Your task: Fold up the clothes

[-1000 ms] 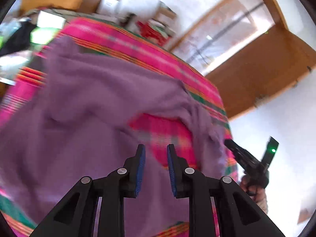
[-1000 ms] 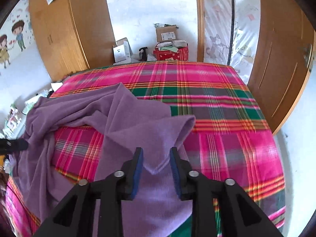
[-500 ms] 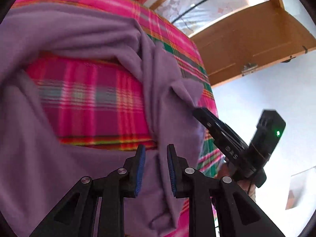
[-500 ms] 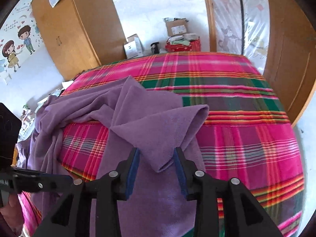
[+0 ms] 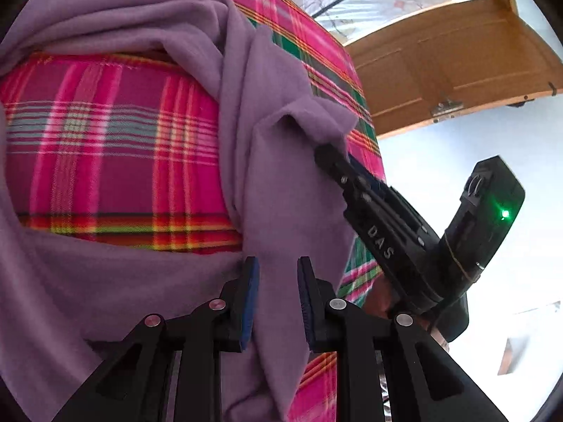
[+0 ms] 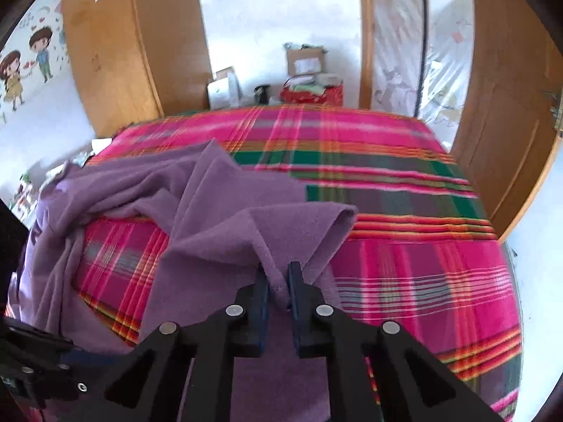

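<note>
While the right gripper [image 6: 278,283] has just been closing, a ridge of the purple fleece garment [image 6: 225,218] sits pinched between its blue pads, so it's basically clamped on a raised fold right at the fingertips. From that pinch the cloth rises into a peaked fold just beyond the claw, then spreads away ahead and to the left in loose rumpled folds, with more of it running back under the claw toward the camera. To the right of the fingers it's just bare plaid blanket [image 6: 404,274], pink with green and orange stripes.

Over on the other side, the left gripper [image 5: 278,286] has its jaws partly spread with a gap between the pads. A hanging fold of the same garment [image 5: 281,183] runs through that gap, but the pads don't look like they're pressing on it. Fabric wraps around ahead and left of this claw too, framing a patch of blanket [image 5: 116,147] just beyond the fingertips.

In the left wrist view you can see the right gripper [image 5: 329,156] off to the right and a bit ahead, its tip buried in a bunched corner of the fleece. A wooden door [image 5: 450,70] sits further back on that side.
</note>
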Demonstrator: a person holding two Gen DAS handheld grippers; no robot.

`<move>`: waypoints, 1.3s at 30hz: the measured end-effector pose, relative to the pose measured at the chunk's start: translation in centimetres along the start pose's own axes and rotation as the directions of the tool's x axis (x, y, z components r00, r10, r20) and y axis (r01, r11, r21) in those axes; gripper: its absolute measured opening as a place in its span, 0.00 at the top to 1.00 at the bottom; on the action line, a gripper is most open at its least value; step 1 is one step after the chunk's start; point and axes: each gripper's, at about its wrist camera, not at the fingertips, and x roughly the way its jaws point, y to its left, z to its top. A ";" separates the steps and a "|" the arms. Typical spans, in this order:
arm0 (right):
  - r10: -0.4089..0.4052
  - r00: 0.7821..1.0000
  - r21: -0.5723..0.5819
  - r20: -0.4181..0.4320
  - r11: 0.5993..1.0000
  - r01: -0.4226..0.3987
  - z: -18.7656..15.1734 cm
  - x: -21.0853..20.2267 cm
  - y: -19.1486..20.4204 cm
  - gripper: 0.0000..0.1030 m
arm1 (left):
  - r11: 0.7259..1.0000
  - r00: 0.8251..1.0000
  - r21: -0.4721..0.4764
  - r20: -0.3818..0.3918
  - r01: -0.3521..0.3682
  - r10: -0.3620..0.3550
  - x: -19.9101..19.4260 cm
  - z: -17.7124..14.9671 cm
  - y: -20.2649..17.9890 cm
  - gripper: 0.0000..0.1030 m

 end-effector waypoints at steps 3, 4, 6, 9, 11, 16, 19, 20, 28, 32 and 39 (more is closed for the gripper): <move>-0.022 0.999 0.044 0.047 0.999 0.020 -0.1 -2.0 -1.6 0.93 | 1.000 1.000 -0.010 -0.003 0.011 -0.011 0.1 -0.4 -0.1 0.78; -0.031 0.998 0.059 0.060 0.998 0.028 -0.1 -2.7 -2.2 0.93 | 1.000 1.000 -0.009 -0.004 0.011 -0.011 0.2 -0.5 -0.2 0.78; -0.054 0.996 0.090 0.078 0.995 0.047 -0.3 -4.0 -3.4 0.93 | 1.000 1.000 -0.002 -0.006 0.011 -0.011 0.2 -0.9 -0.4 0.78; -0.083 0.993 0.141 0.088 0.988 0.070 -0.9 -5.4 -5.5 0.93 | 1.000 1.000 0.017 -0.009 0.022 -0.022 0.0 -1.4 -1.0 0.78; -0.098 0.991 0.182 0.091 0.980 0.080 -1.6 -6.2 -6.9 0.93 | 0.999 0.999 0.038 -0.022 0.026 -0.025 0.2 -1.5 -1.5 0.78; -0.140 0.987 0.262 0.075 0.958 0.116 -3.7 -7.6 -10.0 0.93 | 0.997 0.999 0.071 -0.036 0.039 -0.036 0.0 -2.5 -2.4 0.78; -0.161 0.984 0.300 0.075 0.945 0.132 -4.8 -8.2 -11.0 0.93 | 0.996 0.998 0.074 -0.030 0.049 -0.046 -0.6 -3.2 -2.5 0.78; -0.170 0.982 0.310 0.078 0.941 0.138 -5.1 -8.5 -11.3 0.93 | 0.996 0.999 0.074 -0.028 0.047 -0.045 -0.8 -3.4 -2.4 0.78; -0.214 0.973 0.377 0.082 0.911 0.169 -7.0 -10.2 -13.5 0.93 | 0.997 0.998 0.071 -0.041 0.041 -0.038 -0.4 -4.5 -2.5 0.78; -0.234 0.969 0.414 0.075 0.892 0.183 -8.3 -11.0 -14.8 0.93 | 0.996 0.997 0.077 -0.063 0.045 -0.040 0.4 -4.9 -2.8 0.78; -0.269 0.963 0.475 0.018 0.850 0.228 -11.1 -11.6 -16.9 0.93 | 0.993 0.994 0.112 -0.105 0.034 -0.022 2.4 -5.5 -4.1 0.78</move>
